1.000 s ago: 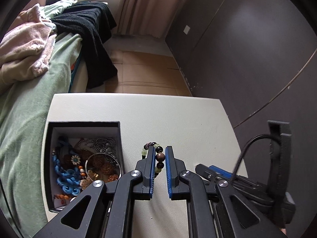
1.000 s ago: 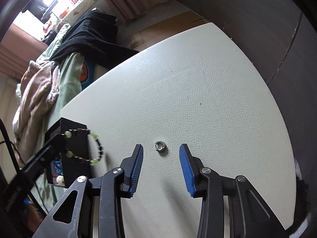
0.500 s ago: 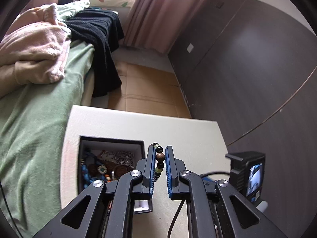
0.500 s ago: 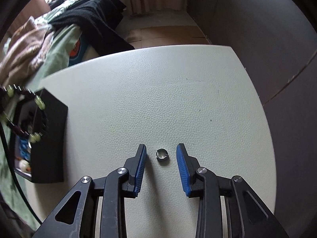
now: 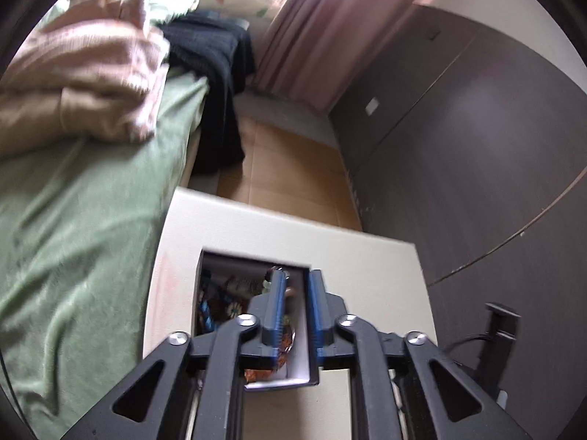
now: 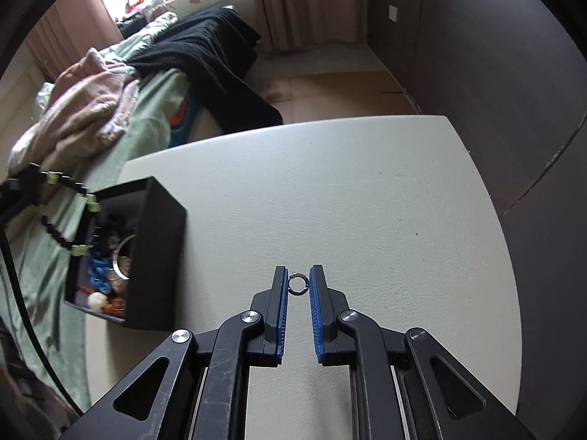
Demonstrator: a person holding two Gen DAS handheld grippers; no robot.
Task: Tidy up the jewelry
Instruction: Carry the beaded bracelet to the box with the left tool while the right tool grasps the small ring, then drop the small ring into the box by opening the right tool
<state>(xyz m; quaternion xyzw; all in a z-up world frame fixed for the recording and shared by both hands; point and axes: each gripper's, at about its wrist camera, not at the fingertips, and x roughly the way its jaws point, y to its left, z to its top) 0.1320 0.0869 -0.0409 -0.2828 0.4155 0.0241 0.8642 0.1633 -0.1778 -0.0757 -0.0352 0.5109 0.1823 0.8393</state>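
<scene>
A black jewelry box (image 6: 157, 256) with a white inside, holding several pieces, stands at the left edge of the white table (image 6: 330, 201). My left gripper (image 5: 296, 275) hovers over the box (image 5: 253, 256) with its jaws opening. A bead of the dark-and-green bead bracelet (image 5: 290, 290) shows against the left pad, with a gap beside it. In the right wrist view the bracelet (image 6: 92, 205) hangs above the box. My right gripper (image 6: 298, 271) is closing on a small silver ring (image 6: 298, 285), and both pads touch it at the tips.
A bed with a green sheet (image 5: 80, 238), a pink blanket (image 5: 84, 73) and a black garment (image 6: 205, 55) runs along the table's left side. Dark cupboard doors (image 5: 477, 146) stand to the right. A black cable (image 6: 18, 293) trails at the left.
My left gripper has carried the bracelet over the box and its jaws have widened. My right jaws have closed in from either side until they meet the ring.
</scene>
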